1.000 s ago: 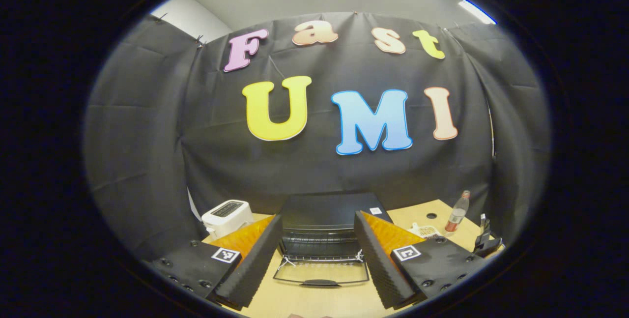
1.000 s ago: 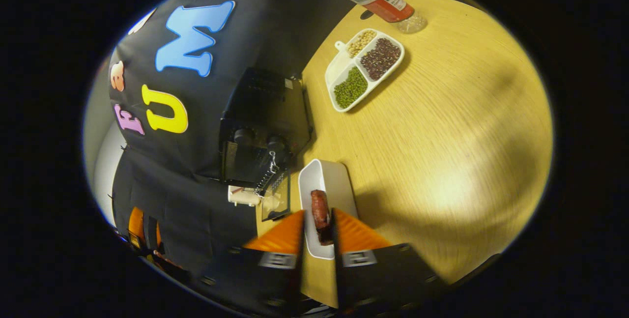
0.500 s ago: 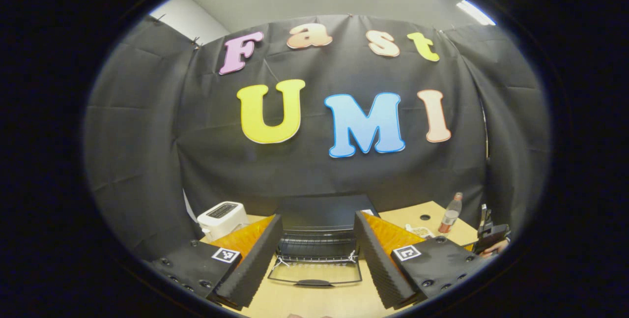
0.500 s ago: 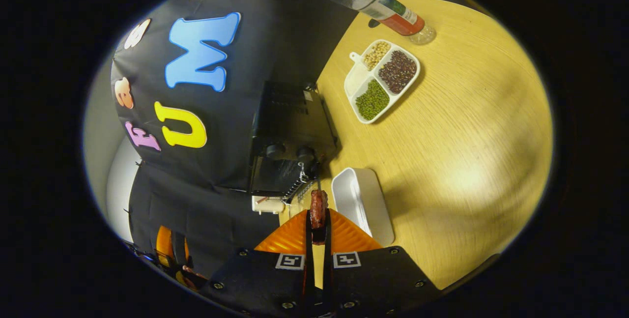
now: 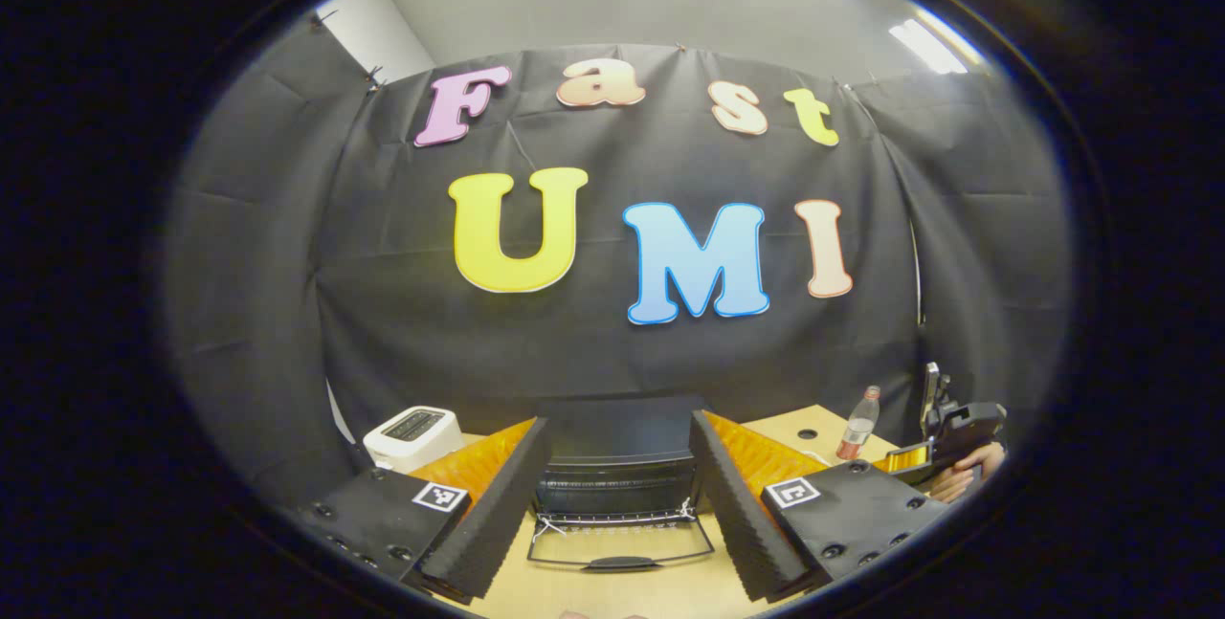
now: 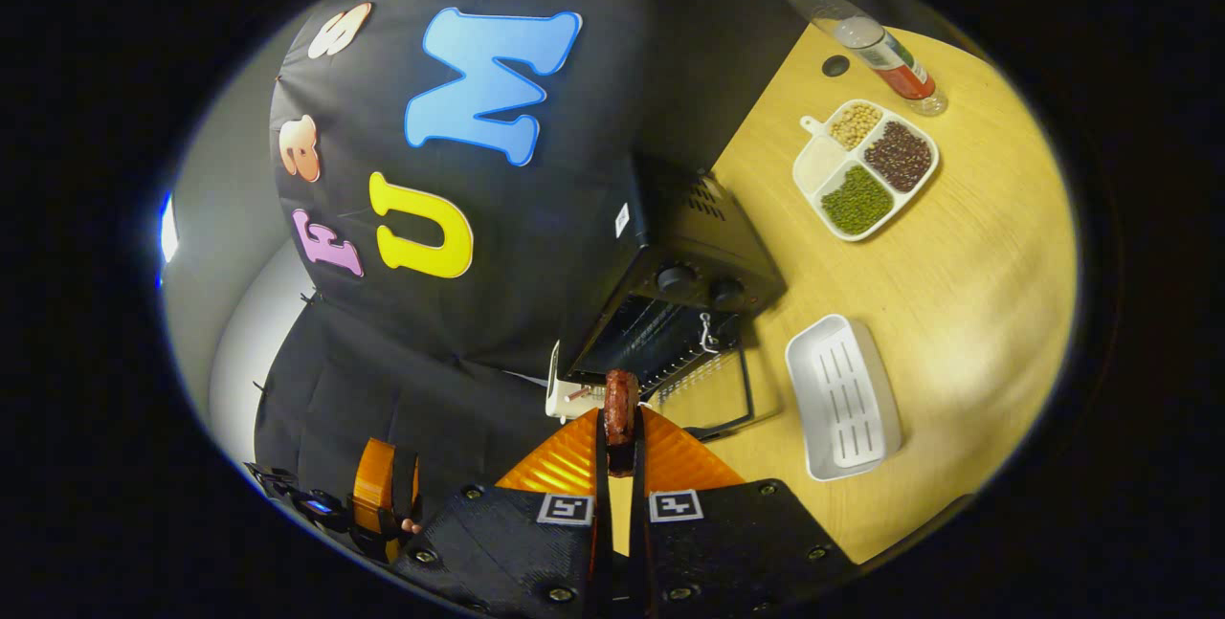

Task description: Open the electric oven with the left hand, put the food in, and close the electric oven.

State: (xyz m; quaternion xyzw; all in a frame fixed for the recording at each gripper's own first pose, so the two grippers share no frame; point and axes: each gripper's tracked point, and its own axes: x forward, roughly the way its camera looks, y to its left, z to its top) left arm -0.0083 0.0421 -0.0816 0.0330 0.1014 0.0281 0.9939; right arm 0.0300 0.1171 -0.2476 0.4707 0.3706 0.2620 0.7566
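The black electric oven [image 5: 612,432] stands at the back of the table with its glass door [image 5: 622,542] folded down flat. My left gripper [image 5: 620,495] hangs open in front of it, the door's handle between and beyond the fingers, nothing held. A reddish-brown sausage [image 6: 620,407] is pinched upright in my right gripper [image 6: 620,430], which is shut on it in the air before the oven [image 6: 694,265] and its lowered door [image 6: 713,389]. The right gripper [image 5: 947,442], held by a hand, shows far right in the left gripper view.
An empty white ribbed tray [image 6: 842,399] lies on the wooden table [image 6: 976,275] right of the oven door. Farther back are a divided dish of beans [image 6: 864,169] and a bottle [image 6: 876,40]. A white toaster [image 5: 413,432] sits left of the oven.
My right gripper has lifted the sausage out of the white tray and swung it over toward the oven's open front. The left gripper has drawn back slightly and tilted up.
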